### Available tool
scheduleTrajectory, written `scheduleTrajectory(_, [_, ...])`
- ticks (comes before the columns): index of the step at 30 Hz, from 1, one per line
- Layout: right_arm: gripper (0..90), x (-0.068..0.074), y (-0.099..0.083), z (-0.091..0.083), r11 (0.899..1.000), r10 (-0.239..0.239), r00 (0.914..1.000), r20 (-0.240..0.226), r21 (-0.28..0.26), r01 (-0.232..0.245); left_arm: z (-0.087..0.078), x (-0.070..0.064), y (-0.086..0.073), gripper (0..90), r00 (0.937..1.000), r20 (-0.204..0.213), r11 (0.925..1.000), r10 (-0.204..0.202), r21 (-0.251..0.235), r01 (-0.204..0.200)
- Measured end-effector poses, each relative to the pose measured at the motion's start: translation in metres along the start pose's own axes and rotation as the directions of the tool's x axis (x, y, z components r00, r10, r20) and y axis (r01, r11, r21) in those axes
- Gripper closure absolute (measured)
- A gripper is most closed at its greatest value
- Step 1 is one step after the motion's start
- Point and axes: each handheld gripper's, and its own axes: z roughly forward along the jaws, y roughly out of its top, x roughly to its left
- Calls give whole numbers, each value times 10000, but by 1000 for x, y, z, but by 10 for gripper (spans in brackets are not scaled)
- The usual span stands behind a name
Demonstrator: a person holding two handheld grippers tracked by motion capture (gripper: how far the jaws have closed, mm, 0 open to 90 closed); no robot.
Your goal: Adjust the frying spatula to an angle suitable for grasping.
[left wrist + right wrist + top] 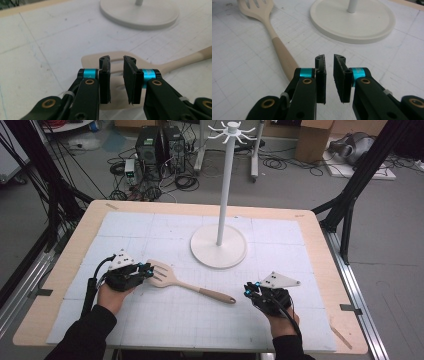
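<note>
A beige slotted spatula [186, 285] lies flat on the white mat, head to the left and darker handle end pointing right. My left gripper [148, 269] hovers at the head's left edge. In the left gripper view the left gripper [116, 72] has its jaws a narrow gap apart over the spatula's head [117, 56], with nothing between them. My right gripper [248, 290] sits just right of the handle's tip. In the right gripper view the right gripper [329, 71] is open by a narrow gap and empty, with the spatula's handle [282, 56] running off to its left.
A white stand [223, 195] with hooks at its top rises from a round base [218, 252] behind the spatula; the base also appears in the gripper views [140, 13] [352, 22]. The wooden table edge [310, 220] frames the mat. Computers and cables sit on the floor beyond.
</note>
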Motion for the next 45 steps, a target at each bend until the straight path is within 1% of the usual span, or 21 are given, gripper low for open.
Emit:
scheduleTrajectory(3, [820,-3,-3,-1,9999,163,9999,37,35,-163,1,1,-1,766,10000,-45,9997,41,242,-40])
scheduleTrajectory(7, [814,-3,-3,-1,9997,257,9997,23,-39,-257,1,-1,-2,764,10000,-36,9994,85,336,-84])
scheduleTrajectory(10, [814,-2,-3,-1,9999,148,9999,-19,23,-148,3,-2,-4,778,9998,8,9980,196,605,-196])
scheduleTrajectory(12, [814,0,-3,-1,9999,57,9997,-224,90,-55,5,-2,-5,784,9997,15,9967,234,778,-234])
scheduleTrajectory(13, [814,3,-3,0,9997,-204,9988,-452,100,209,6,-3,-6,785,9998,1,9965,223,806,-222])
scheduleTrajectory(19, [818,6,-1,1,9994,-336,9982,-492,97,341,8,-3,-6,803,9997,-69,9966,214,794,-208])
scheduleTrajectory(20, [818,6,-2,1,9994,-342,9981,-522,92,347,8,-2,-7,824,9996,-43,9953,275,930,-269])
scheduleTrajectory(22, [818,6,-2,1,9994,-317,9978,-587,80,323,10,-3,-8,838,9995,-26,9934,308,1102,-304])
scheduleTrajectory(23, [818,7,-1,0,9995,-300,9970,-712,-95,294,11,-3,-9,863,9995,23,9910,315,1304,-315])
scheduleTrajectory(24, [818,7,-1,0,9995,-300,9970,-712,-95,294,13,-3,-11,863,9994,20,9896,345,1398,-344])
scheduleTrajectory(25, [826,8,0,-2,9993,-342,9966,-750,-159,331,14,-5,-14,877,9996,26,9904,297,1351,-297])
scheduleTrajectory(28, [847,9,1,-1,9991,-381,9963,-775,-196,367,14,-4,-15,882,9998,70,9910,211,1323,-219])
scheduleTrajectory(31, [881,15,2,3,9982,-603,9924,-1077,-120,594,12,-5,-15,887,9996,115,9905,267,1344,-280])
scheduleTrajectory(33, [885,17,3,3,9979,-644,9910,-1174,-134,632,12,-5,-15,888,9995,120,9905,276,1343,-290])
scheduleTrajectory(34, [890,19,4,5,9973,-731,9877,-1385,-183,713,12,-6,-15,888,9996,124,9907,236,1336,-251])
scheduleTrajectory(37, [890,21,4,7,9969,-785,9869,-1406,-108,777,12,-6,-16,890,9996,135,9905,243,1348,-259])
scheduleTrajectory(39, [890,21,4,12,9967,-800,9891,-1233,40,811,11,-6,-16,891,9996,177,9902,224,1372,-246])
scheduleTrajectory(41, [890,16,6,14,9981,-617,9909,-1198,-39,617,10,-6,-16,890,9992,233,9889,313,1449,-343])
scheduleTrajectory(43, [890,13,8,18,9983,-590,9928,-1038,-40,589,8,-8,-16,890,9989,299,9884,355,1469,-395])
scheduleTrajectory(44, [890,9,10,21,9989,-472,9946,-926,-20,472,7,-8,-17,890,9988,315,9879,364,1493,-407])
scheduleTrajectory(45, [890,7,11,23,9987,-519,9950,-858,-31,518,7,-9,-17,890,9988,329,9876,361,1515,-407])
